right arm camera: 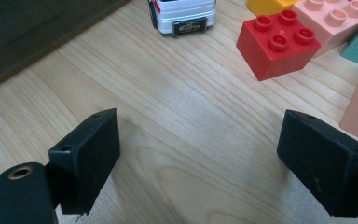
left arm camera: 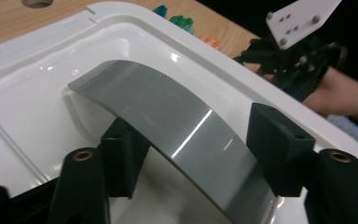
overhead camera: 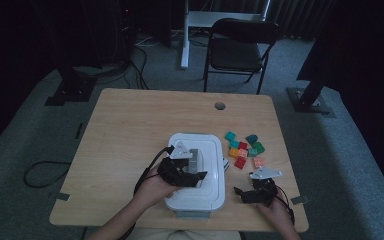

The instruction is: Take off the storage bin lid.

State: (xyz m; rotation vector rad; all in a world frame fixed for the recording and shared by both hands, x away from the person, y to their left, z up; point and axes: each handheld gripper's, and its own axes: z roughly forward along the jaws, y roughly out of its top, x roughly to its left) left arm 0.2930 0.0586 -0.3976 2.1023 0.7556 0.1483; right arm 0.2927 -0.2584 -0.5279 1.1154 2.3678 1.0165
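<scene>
A white lidded box [overhead camera: 207,145] sits at the table's front middle, with a curved grey handle [overhead camera: 194,156] across its lid [left arm camera: 51,93]. My left gripper [overhead camera: 196,175] reaches over the lid, and its two pads sit against the opposite edges of the grey handle [left arm camera: 168,116], one pad [left arm camera: 279,149] on the right and one tucked at the left edge. My right gripper [overhead camera: 242,192] rests low over bare wood to the right of the box, with its jaws wide apart and nothing between them [right arm camera: 198,154]. It shows beyond the box in the left gripper view [left arm camera: 289,60].
A cluster of coloured toy bricks [overhead camera: 242,150] lies right of the box, with a red brick [right arm camera: 277,42] nearest my right gripper. A small white toy car [right arm camera: 182,14] stands by the box's right side. A folding chair [overhead camera: 237,50] stands beyond the table.
</scene>
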